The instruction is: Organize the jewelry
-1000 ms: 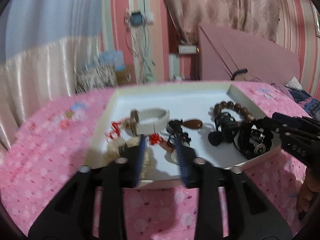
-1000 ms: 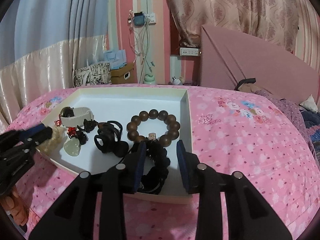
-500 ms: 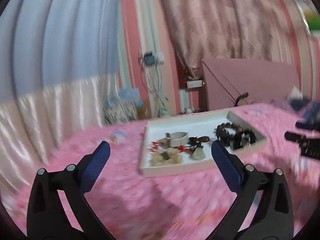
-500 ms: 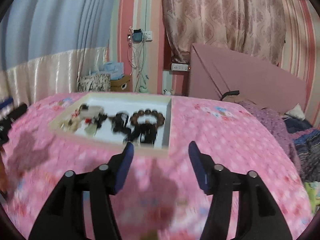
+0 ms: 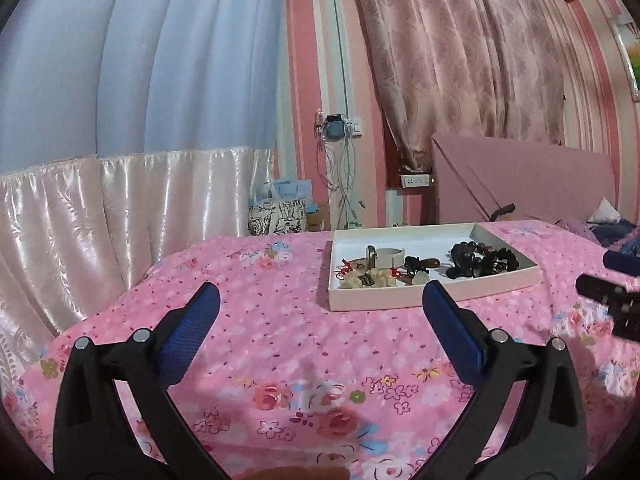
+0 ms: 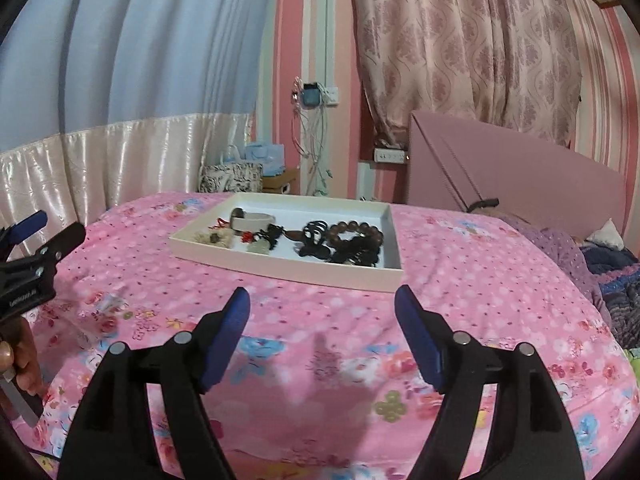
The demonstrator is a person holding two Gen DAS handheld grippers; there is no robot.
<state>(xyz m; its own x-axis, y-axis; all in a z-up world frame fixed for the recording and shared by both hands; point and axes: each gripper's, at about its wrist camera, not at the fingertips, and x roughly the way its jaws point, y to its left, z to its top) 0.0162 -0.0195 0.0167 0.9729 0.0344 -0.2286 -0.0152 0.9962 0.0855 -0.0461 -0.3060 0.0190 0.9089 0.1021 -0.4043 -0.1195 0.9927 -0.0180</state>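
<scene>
A shallow white tray lies on the pink flowered bed cover and holds several pieces of jewelry. In it are a white bangle, a brown bead bracelet, black bracelets, a pale green pendant and a cream piece. My left gripper is open and empty, well short of the tray. My right gripper is open and empty, just short of the tray's near edge.
The pink bed cover spreads around the tray. A pink headboard stands at the back right, with dark bedding at the right. Bags and boxes stand by the wall. The other gripper shows at each view's edge.
Both grippers have pulled back from the tray and opened wide. A second ago they were nearly shut over the jewelry in the tray.
</scene>
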